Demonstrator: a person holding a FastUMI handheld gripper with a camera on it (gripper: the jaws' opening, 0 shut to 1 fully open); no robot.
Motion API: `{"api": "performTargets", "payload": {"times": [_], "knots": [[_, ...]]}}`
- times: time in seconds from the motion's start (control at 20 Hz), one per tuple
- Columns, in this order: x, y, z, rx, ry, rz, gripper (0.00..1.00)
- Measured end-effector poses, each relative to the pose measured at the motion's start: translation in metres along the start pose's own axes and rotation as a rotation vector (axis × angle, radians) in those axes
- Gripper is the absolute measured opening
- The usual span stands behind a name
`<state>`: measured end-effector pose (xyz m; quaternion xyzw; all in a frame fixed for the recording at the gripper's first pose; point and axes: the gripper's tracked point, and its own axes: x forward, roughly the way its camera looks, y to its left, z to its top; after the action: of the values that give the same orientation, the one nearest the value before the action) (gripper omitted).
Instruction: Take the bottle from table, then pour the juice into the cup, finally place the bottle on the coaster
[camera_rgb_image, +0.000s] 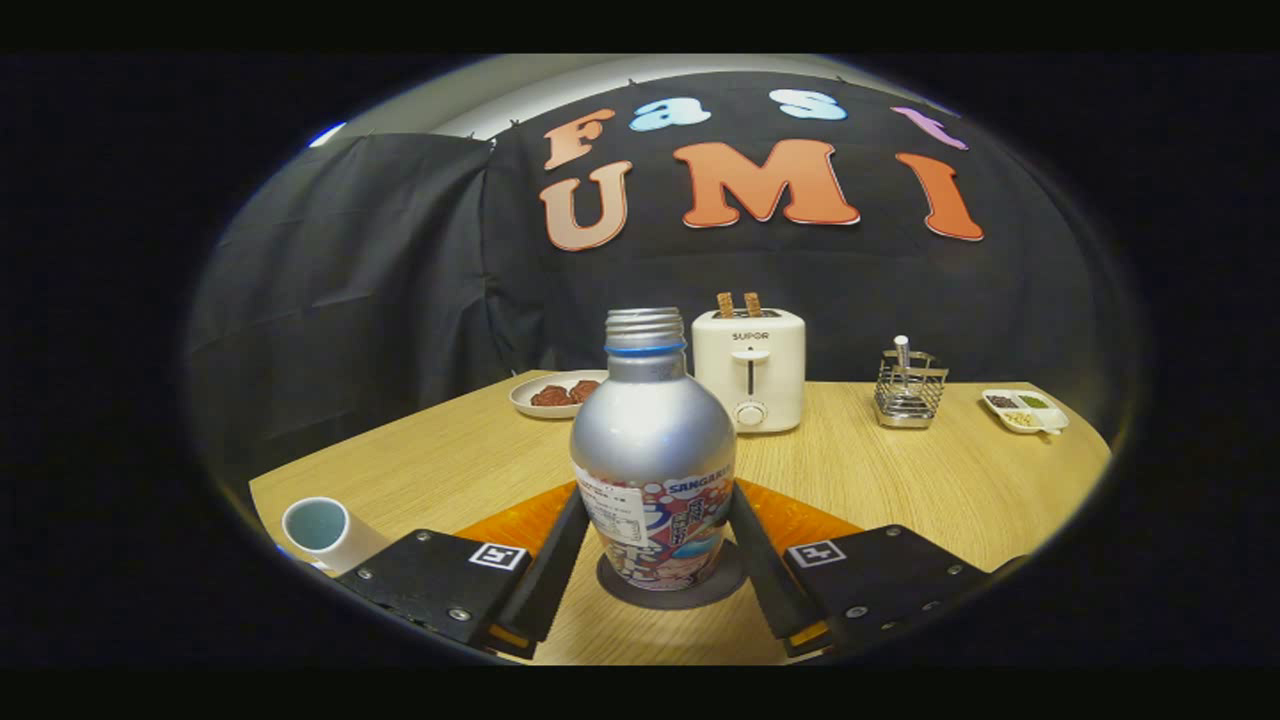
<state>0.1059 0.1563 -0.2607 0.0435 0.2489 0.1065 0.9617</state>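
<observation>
Between the two fingers of the tool (655, 540), at the lower middle of the frame, stands a silver aluminium bottle (653, 440) with a printed label around its lower half and a threaded neck with a blue ring; no cap is on it. It stands upright on a dark round coaster (722, 582), whose rim shows around the bottle's base. Both fingers lie right against the bottle's lower sides, one on each flank, so the tool looks clenched on the bottle, though whether the pads truly press cannot be told for sure. An orange mat (512, 528) lies on the tabletop (930, 480) behind the fingers, showing on either side of the bottle. At the lower left of the frame, just beside the left finger's mount, a white cup (322, 531) lies tilted toward the camera, its pale blue inside showing. Further back, past the bottle, a white toaster (750, 368) stands with two slices poking out of its slots. To its left sits a white plate (535, 398) with brown pieces of food, partly hidden by the bottle. At the right of the frame stand a wire holder (909, 391) and, beyond it, a small divided dish (1024, 410).
</observation>
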Motion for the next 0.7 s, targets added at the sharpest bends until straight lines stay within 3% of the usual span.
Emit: {"api": "performTargets", "payload": {"times": [0.2,0.5,0.7], "knots": [[0.000,0.003,-0.007,-0.013,0.030,0.027,0.83],[-0.021,0.002,0.022,-0.043,-0.053,0.009,0.97],[-0.042,-0.003,0.045,-0.057,-0.104,-0.014,0.97]]}}
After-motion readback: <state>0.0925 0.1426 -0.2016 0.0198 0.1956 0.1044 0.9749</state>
